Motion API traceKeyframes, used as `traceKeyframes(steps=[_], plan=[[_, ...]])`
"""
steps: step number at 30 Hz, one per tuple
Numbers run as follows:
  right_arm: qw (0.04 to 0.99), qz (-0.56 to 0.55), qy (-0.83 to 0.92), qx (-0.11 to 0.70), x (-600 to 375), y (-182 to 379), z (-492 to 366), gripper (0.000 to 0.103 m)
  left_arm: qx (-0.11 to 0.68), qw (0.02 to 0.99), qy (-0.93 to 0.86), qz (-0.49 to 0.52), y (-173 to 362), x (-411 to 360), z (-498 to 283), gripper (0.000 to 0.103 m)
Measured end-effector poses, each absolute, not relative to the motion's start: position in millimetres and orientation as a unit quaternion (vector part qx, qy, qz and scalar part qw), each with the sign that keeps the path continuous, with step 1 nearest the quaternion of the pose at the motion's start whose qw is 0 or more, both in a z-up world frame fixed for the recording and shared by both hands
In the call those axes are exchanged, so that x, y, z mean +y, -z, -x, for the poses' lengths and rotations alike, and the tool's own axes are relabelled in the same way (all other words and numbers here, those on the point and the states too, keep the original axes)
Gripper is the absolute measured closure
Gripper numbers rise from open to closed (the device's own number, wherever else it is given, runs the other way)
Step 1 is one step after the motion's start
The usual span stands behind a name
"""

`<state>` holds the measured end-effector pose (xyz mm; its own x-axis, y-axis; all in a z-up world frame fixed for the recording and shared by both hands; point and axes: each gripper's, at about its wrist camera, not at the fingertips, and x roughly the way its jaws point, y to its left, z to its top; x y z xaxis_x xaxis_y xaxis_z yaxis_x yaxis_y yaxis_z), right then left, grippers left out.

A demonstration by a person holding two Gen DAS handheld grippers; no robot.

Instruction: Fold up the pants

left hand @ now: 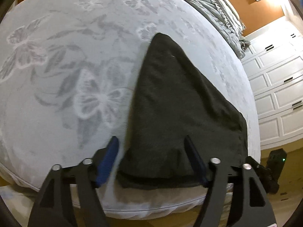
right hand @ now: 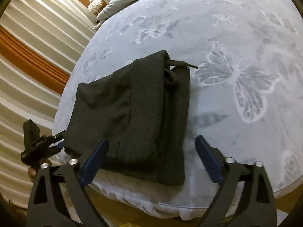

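Dark grey pants (left hand: 180, 102) lie folded into a compact stack on the pale blue butterfly-print bed (left hand: 66, 66), near its front edge. My left gripper (left hand: 151, 141) is open, its blue fingers spread over the near end of the pants, holding nothing. In the right wrist view the folded pants (right hand: 140, 117) show their waistband and a drawstring (right hand: 181, 65) at the far end. My right gripper (right hand: 151, 143) is open just above the near edge of the stack, empty. The left gripper (right hand: 43, 143) shows at the stack's left corner.
A crumpled grey duvet (left hand: 223, 15) and a pink pillow lie at the head of the bed. White panelled wardrobes (left hand: 278, 94) stand right of the bed. Cream and orange curtains (right hand: 28, 56) hang on the other side. Wooden floor lies below the bed edge.
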<state>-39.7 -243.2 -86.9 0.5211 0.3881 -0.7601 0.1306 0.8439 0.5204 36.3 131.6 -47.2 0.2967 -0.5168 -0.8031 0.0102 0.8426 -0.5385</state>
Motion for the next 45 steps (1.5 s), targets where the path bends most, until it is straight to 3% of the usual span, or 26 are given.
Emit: traceKeyframes(steps=[9,26,27,28,29,30,31,33,35,45], plan=[[0.810,-0.292,-0.093,0.500,-233,100,37,0.009,0.575,0.783,0.164,0.170,48,93,-52,0.026],[0.801,-0.348,-0.103,0.476,-228,106,14,0.009,0.571,0.776,0.190,0.189,56,68,-80,0.025],[0.802,-0.350,-0.103,0.474,-228,106,14,0.011,0.568,0.778,0.193,0.186,56,65,-81,0.025],[0.803,-0.350,-0.100,0.471,-228,106,13,0.023,0.565,0.780,0.196,0.186,57,63,-82,0.025],[0.806,-0.346,-0.095,0.470,-228,106,13,0.033,0.560,0.782,0.200,0.186,56,62,-82,0.031],[0.809,-0.340,-0.087,0.472,-228,107,13,0.054,0.553,0.787,0.199,0.186,55,63,-81,0.041],[0.810,-0.338,-0.079,0.474,-229,108,14,0.066,0.548,0.794,0.195,0.179,54,64,-79,0.061],[0.808,-0.352,-0.086,0.465,-233,103,23,0.072,0.544,0.789,0.204,0.199,49,73,-72,0.071],[0.819,-0.340,-0.095,0.453,-228,89,37,0.073,0.538,0.790,0.214,0.202,37,83,-58,0.082],[0.831,-0.262,-0.160,0.464,-179,47,185,0.073,0.528,0.786,0.276,0.166,-10,130,97,0.086]])
